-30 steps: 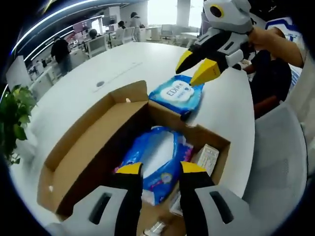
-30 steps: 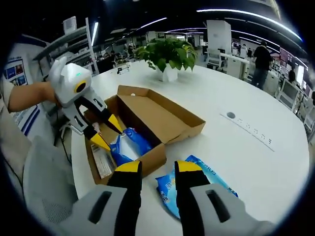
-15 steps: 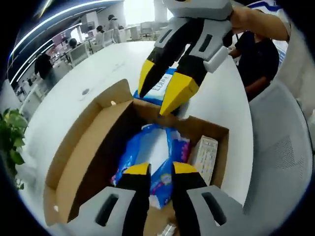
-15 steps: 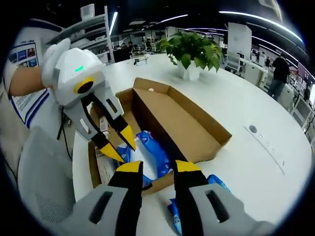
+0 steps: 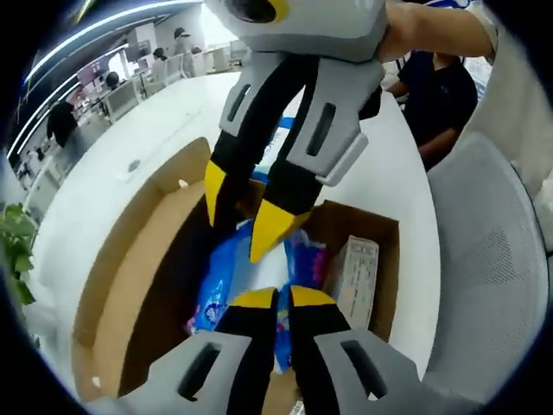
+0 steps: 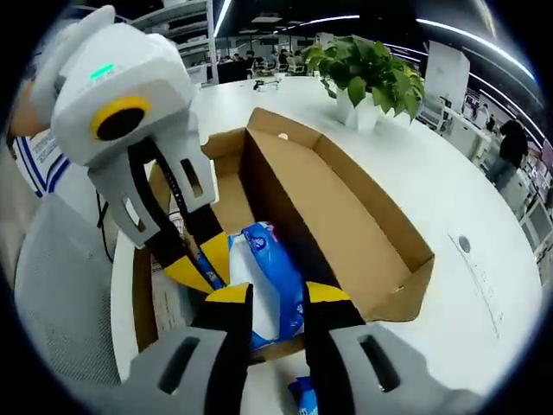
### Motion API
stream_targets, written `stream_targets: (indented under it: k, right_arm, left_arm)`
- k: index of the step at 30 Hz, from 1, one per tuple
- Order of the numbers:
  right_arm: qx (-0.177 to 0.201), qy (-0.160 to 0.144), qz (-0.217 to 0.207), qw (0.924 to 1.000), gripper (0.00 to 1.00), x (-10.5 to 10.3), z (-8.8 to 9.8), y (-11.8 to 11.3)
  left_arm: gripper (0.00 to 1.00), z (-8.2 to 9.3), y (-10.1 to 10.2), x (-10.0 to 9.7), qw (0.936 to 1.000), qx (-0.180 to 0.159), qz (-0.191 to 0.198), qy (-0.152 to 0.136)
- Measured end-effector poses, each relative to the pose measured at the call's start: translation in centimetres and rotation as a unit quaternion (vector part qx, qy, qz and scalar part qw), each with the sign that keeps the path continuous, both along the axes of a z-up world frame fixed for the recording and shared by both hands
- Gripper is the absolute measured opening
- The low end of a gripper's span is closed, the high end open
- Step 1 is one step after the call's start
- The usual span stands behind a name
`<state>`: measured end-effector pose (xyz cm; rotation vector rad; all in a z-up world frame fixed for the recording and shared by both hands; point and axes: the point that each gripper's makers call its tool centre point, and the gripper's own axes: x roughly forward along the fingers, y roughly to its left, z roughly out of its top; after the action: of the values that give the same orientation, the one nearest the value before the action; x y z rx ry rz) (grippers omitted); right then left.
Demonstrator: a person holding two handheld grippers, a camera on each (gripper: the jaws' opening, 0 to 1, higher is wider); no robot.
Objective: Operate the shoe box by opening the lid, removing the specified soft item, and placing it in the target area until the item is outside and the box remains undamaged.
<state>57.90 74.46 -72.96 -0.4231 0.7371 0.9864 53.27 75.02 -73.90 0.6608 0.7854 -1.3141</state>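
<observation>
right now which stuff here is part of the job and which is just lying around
Job: shoe box, lid open; blue soft pack inside it; left gripper; right gripper.
Lying about: potted plant; flat printed carton in the box.

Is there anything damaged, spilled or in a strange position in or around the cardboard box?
Nothing stands out. The cardboard box looks intact, lid folded open. The blue soft pack lies inside between both claws; a small printed carton lies beside it.
</observation>
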Motion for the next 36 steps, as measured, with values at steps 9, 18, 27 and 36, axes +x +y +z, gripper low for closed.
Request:
stream_targets:
  k: [9, 18, 27, 36]
  right_arm:
    - [-0.048, -0.018, 0.015, 0.9985, 0.10, 0.6, -1.9, 0.1]
    - [-0.051, -0.022, -0.003, 0.9985, 0.00, 1.0, -1.7, -0.4]
    - [-0.025, -0.037, -0.007, 0.9990, 0.00, 1.2, 0.2, 0.1]
    - [-0.015, -0.051, -0.001, 0.9986, 0.00, 1.3, 2.0, 0.6]
  left_arm:
    - [0.00, 0.3, 0.4, 0.0, 0.9998, -0.006, 0.012, 0.012]
    - [0.00, 0.7, 1.0, -0.5, 0.9996, -0.009, 0.018, 0.018]
    - [0.00, 1.7, 1.5, -0.8, 0.9995, -0.014, 0.027, 0.013]
    - [0.00, 3.5, 1.9, -0.7, 0.9989, -0.022, 0.041, 0.004]
